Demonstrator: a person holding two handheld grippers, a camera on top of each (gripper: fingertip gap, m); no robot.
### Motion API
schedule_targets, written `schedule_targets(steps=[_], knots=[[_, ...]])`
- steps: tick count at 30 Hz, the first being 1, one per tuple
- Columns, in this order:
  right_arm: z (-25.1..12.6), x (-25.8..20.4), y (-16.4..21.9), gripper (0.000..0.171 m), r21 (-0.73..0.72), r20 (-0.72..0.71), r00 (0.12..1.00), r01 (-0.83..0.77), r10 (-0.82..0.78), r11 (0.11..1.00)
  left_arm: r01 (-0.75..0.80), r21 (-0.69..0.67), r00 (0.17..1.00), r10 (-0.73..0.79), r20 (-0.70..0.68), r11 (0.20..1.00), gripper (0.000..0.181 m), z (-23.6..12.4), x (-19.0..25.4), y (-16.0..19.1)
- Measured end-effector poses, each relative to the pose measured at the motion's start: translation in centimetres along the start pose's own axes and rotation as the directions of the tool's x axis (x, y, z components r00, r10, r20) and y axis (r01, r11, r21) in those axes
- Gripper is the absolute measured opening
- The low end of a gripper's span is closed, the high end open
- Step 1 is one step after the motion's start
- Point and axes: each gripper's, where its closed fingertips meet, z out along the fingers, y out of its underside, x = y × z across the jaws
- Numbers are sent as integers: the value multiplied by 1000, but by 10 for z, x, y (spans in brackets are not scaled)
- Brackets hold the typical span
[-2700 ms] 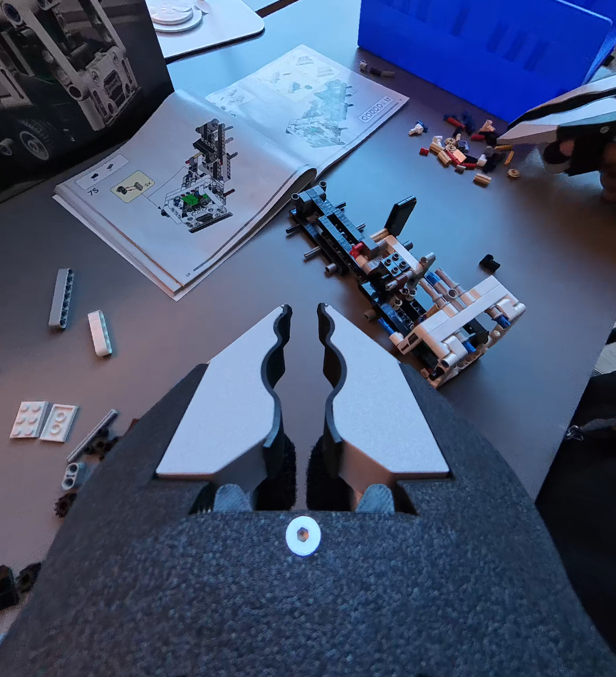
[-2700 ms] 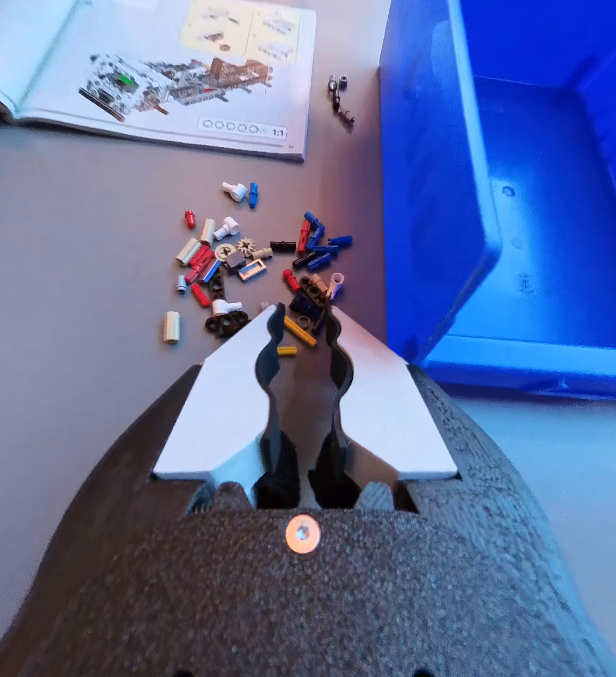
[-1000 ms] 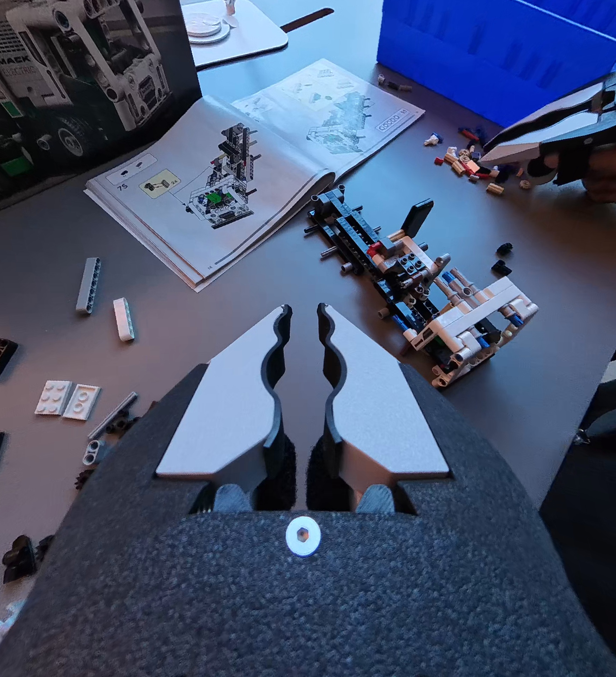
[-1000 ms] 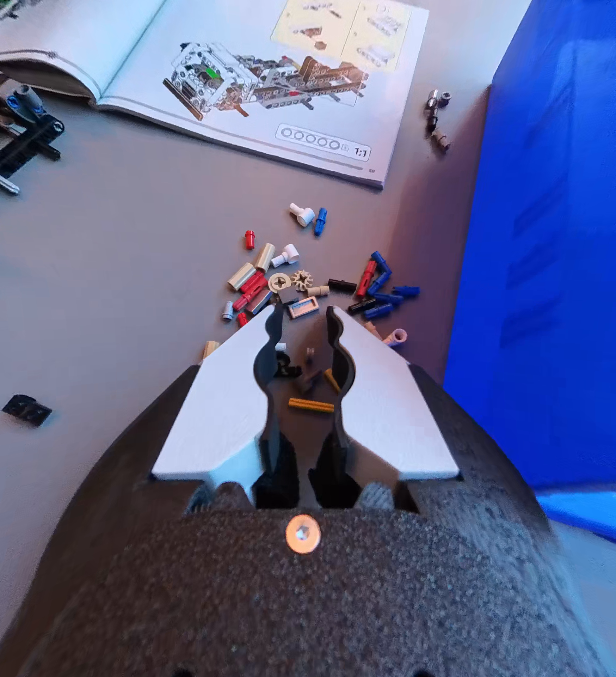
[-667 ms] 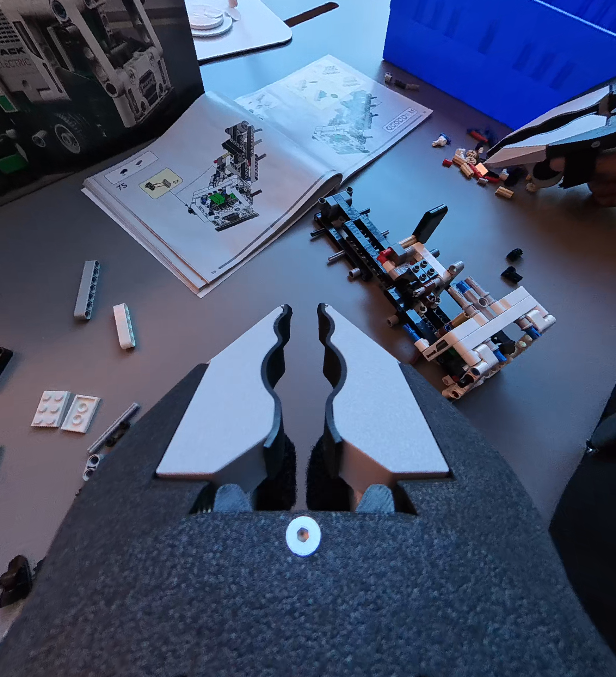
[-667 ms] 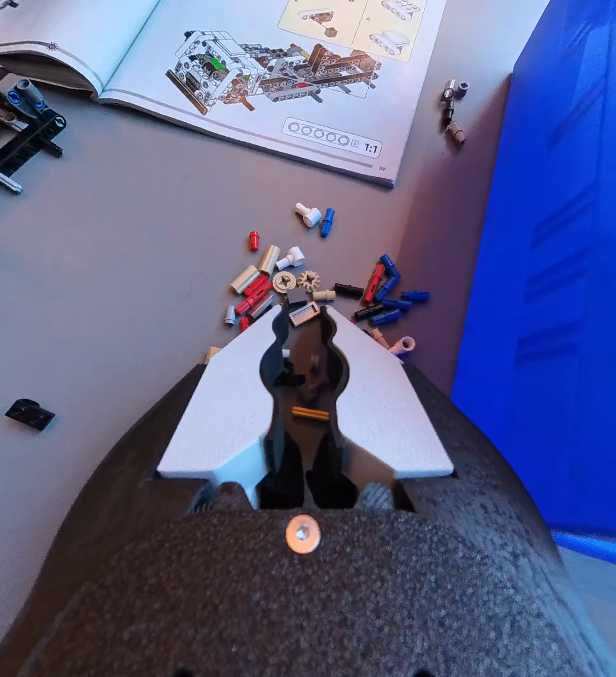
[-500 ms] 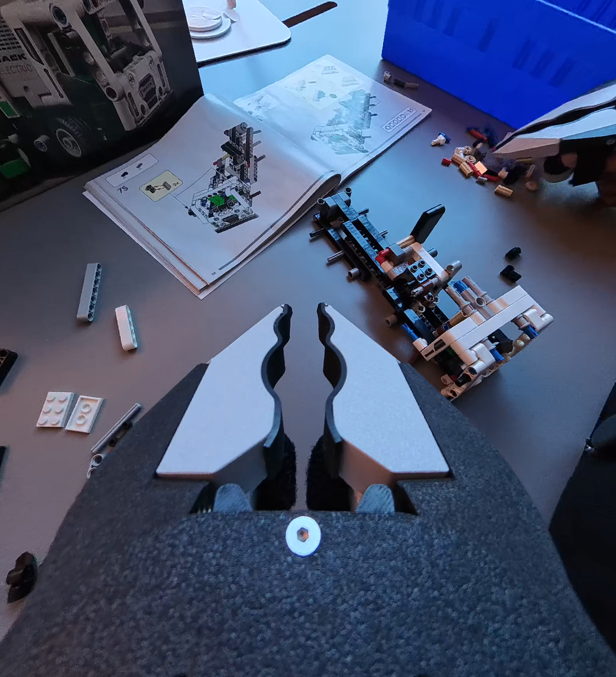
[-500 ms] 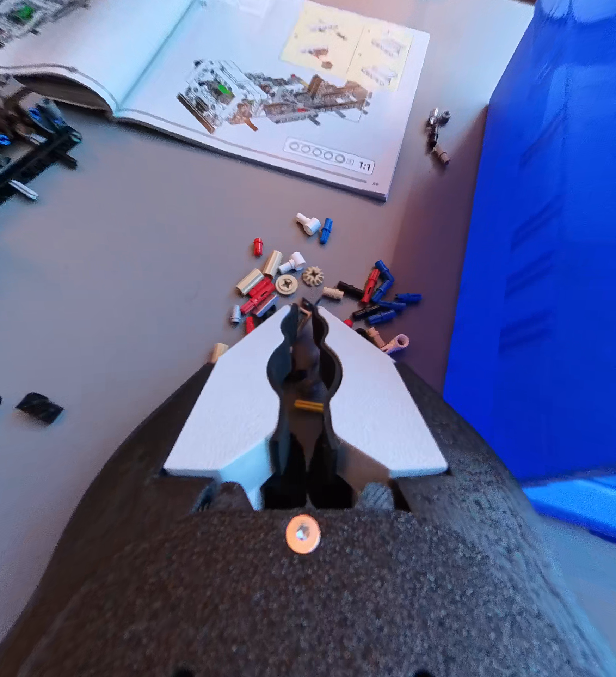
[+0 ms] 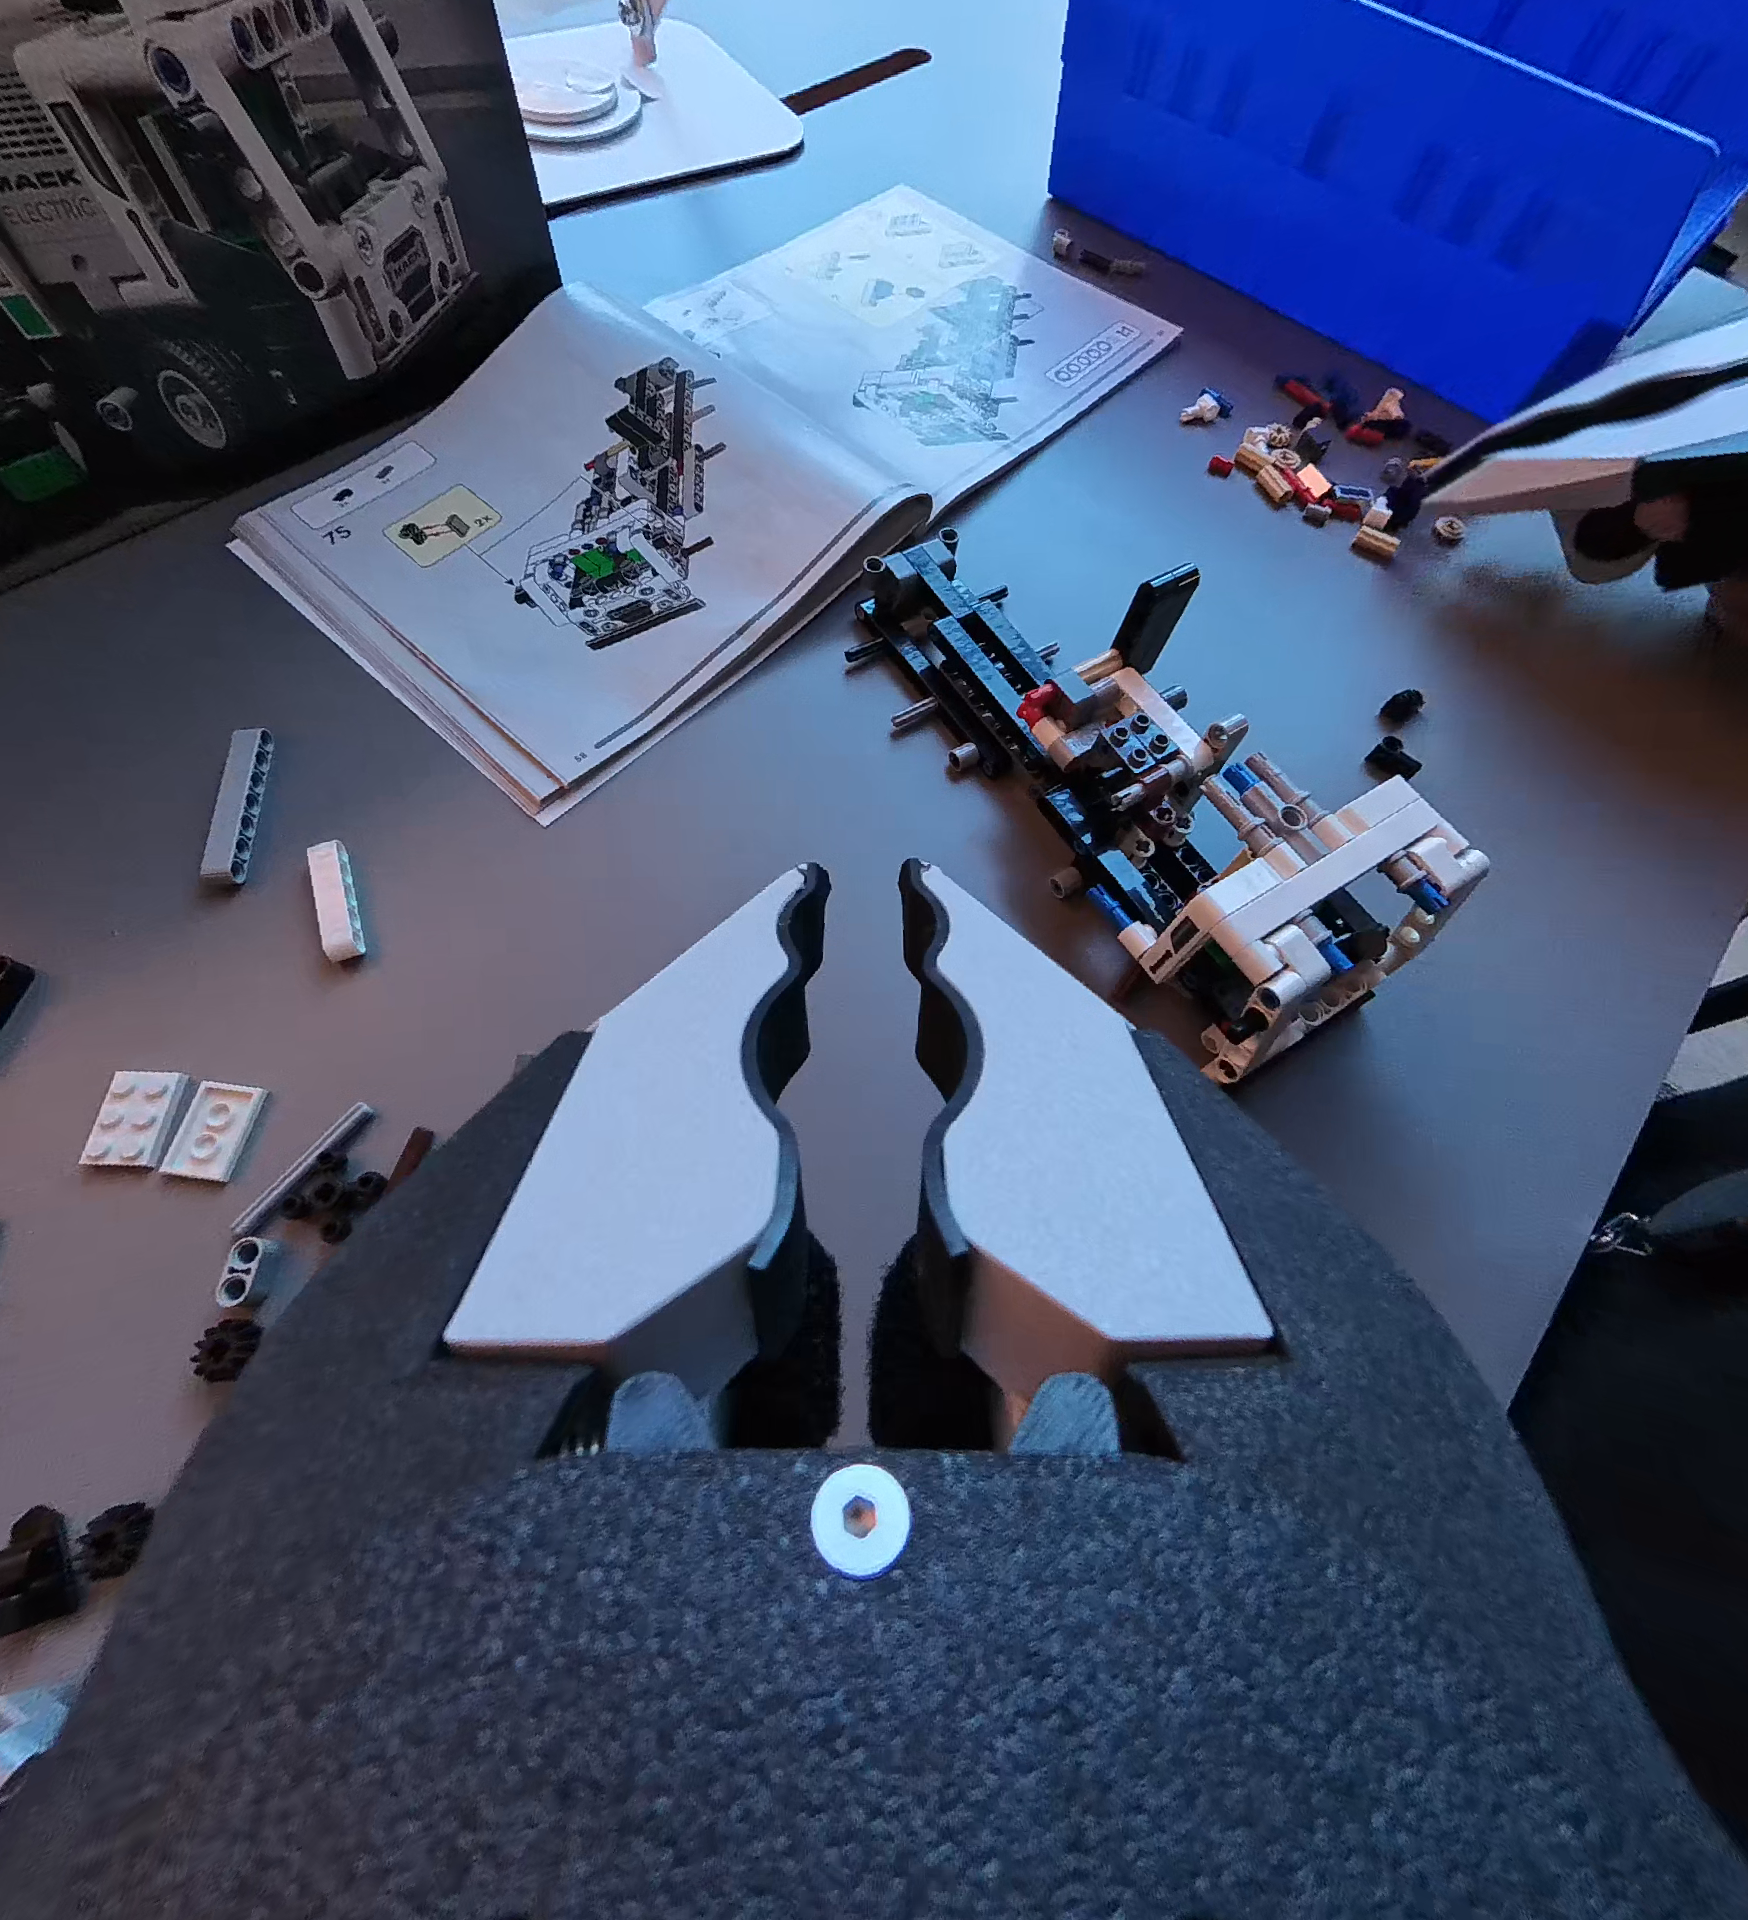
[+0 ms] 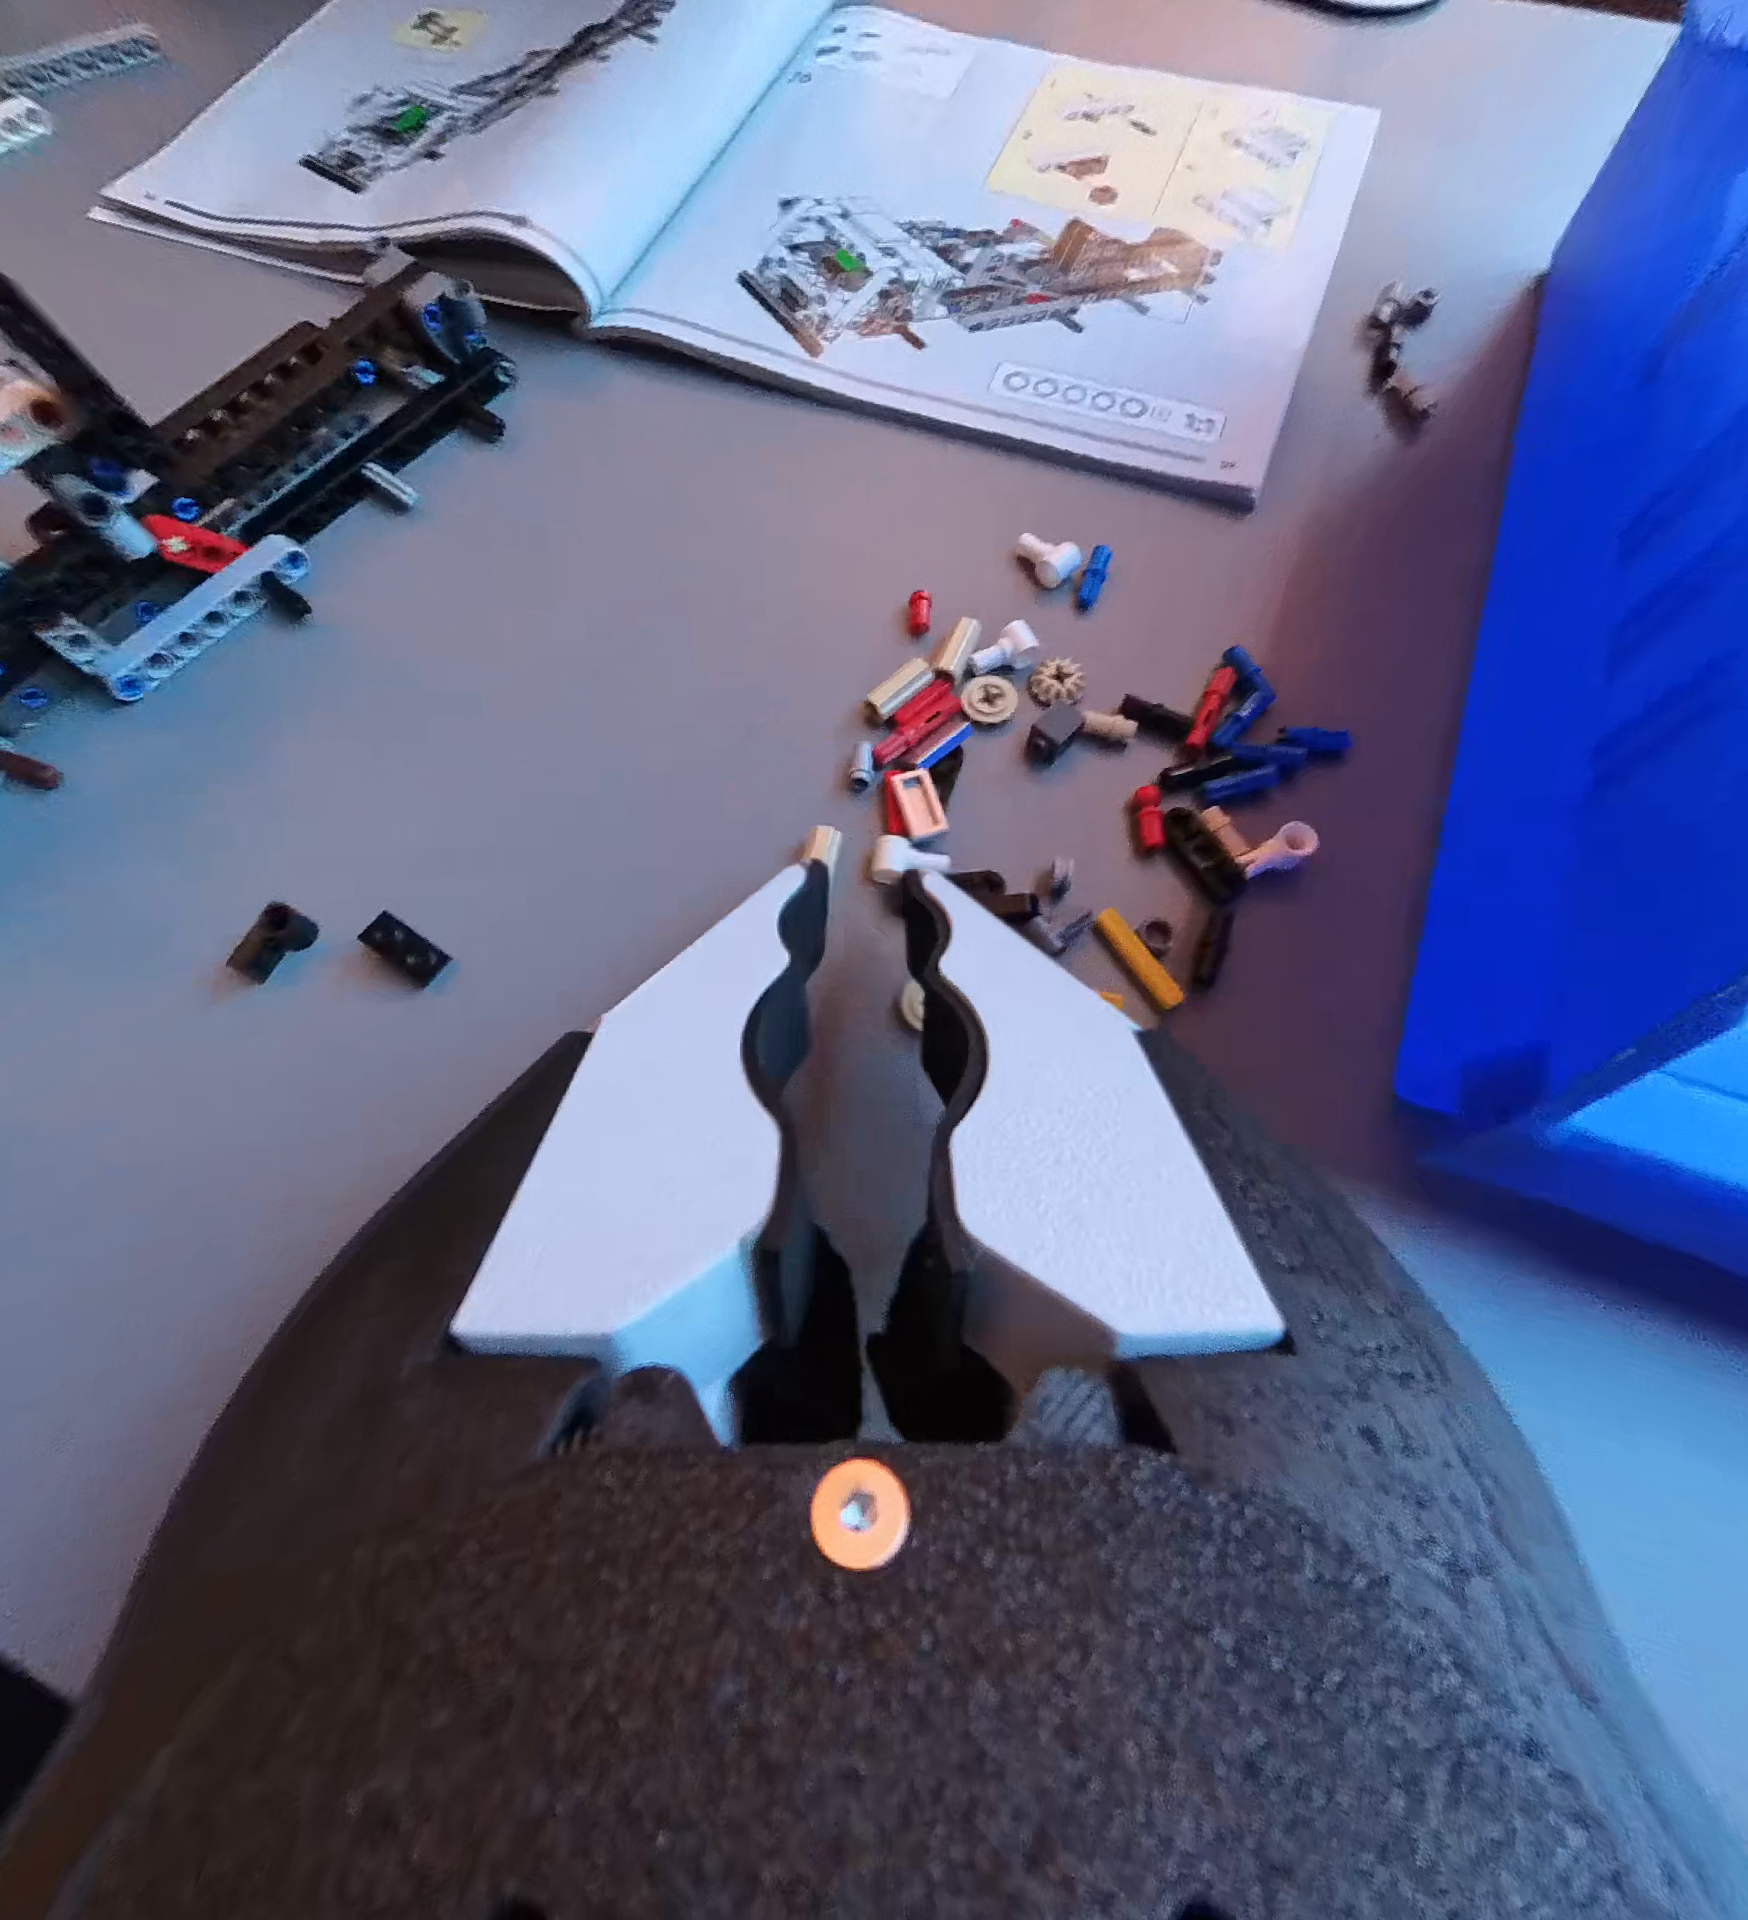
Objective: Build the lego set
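In the left wrist view, the left gripper (image 9: 862, 883) is held with jaws slightly spread and empty above the table (image 9: 589, 914); the half-built lego model (image 9: 1161, 800) lies just right. In the right wrist view, the right gripper (image 10: 865, 883) is seen narrowly parted, empty, by the loose pins (image 10: 1057, 727).

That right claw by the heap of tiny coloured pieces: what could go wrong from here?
1. The right claw is open with its tips at the heap of tiny coloured pins; closing could pinch several pieces or flick one away.
2. The pieces lie close to the blue plastic bin, so a nudged one might roll against its wall.
3. This view is blurred, so aiming at one small pin looks hard.
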Motion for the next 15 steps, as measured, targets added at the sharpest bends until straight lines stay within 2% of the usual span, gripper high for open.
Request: schedule_targets(steps=[4,9,12,15], knots=[[9,13,-11,18,19,-64,998,8,-7,1000,-20,3,1000,20,0,1000,14,-1,4,-2],[25,6,-7,16,-74,23,999,33,-31,997,-13,6,1000,13,10,1000,14,-3,2,-2],[27,8,-5,7,-92,33,999,28,-25,995,2,13,1000,-3,15,1000,14,-4,0,-3],[26,9,-5,7,-92,23,999,35,-33,995,6,9,1000,-7,13,1000,14,-2,-1,-3]])
